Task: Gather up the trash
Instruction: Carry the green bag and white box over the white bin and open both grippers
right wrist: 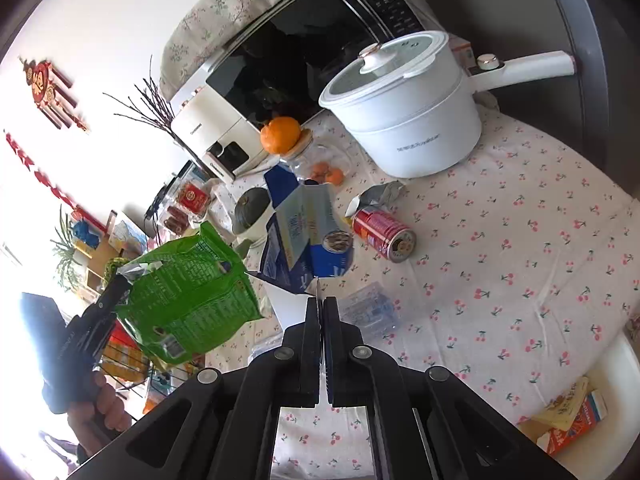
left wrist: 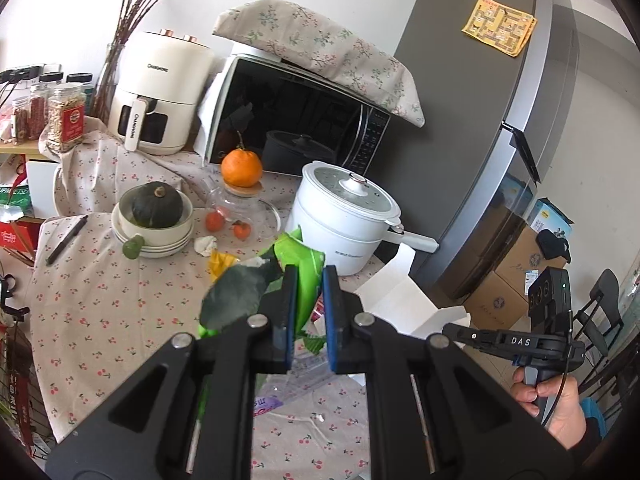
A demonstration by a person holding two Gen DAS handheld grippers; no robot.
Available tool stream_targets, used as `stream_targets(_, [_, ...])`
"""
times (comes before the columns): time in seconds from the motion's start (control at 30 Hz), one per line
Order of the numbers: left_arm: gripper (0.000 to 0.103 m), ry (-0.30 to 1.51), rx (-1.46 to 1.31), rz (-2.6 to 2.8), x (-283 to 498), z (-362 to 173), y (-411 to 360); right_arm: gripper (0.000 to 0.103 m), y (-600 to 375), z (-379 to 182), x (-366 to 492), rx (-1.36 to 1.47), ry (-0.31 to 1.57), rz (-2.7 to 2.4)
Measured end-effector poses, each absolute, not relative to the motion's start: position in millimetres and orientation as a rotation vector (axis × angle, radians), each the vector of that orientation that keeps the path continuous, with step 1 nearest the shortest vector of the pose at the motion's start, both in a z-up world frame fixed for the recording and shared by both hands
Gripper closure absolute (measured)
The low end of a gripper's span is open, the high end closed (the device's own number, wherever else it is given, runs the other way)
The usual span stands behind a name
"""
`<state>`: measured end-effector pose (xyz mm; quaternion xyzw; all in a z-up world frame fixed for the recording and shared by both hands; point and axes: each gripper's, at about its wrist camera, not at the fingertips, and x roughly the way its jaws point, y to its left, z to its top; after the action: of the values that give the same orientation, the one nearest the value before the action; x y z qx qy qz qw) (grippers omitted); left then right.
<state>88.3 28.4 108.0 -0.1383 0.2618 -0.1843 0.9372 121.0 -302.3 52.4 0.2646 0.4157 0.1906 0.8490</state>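
My left gripper (left wrist: pixel 310 276) is shut on a green snack bag (left wrist: pixel 304 264) and holds it above the cherry-print tablecloth (left wrist: pixel 100 312). The bag also shows in the right wrist view (right wrist: pixel 192 296), hanging from the left gripper (right wrist: pixel 120 284). My right gripper (right wrist: pixel 321 300) is shut on the white flap of an opened blue and white carton (right wrist: pixel 304 232), lifted over the table. The right gripper shows at the right of the left wrist view (left wrist: pixel 516 344); its fingers are hidden there. The carton's white flaps (left wrist: pixel 404 300) show beside my left fingers.
On the cloth lie a red can (right wrist: pixel 384 232), a crumpled silver wrapper (right wrist: pixel 378 196), a clear plastic bottle (right wrist: pixel 368 312), a yellow wrapper (left wrist: pixel 222 262) and a white paper ball (left wrist: pixel 206 245). A white pot (left wrist: pixel 340 216), microwave (left wrist: pixel 296 120), air fryer (left wrist: pixel 160 92), bowls with a squash (left wrist: pixel 154 216) and an orange (left wrist: pixel 241 168) stand behind. A fridge (left wrist: pixel 480 128) is at right.
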Motion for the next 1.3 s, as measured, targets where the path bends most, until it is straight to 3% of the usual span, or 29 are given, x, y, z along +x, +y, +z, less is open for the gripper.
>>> stream_targets(0.53, [0.090, 0.656, -0.177, -0.691, 65, 87, -105, 0.101, -433, 79, 23, 0.511, 0.858, 0.145])
stream_targets(1.3, [0.089, 0.814, 0.092, -0.874, 19, -4, -252, 0.101, -513, 0, -34, 0.457, 1.136, -0.124])
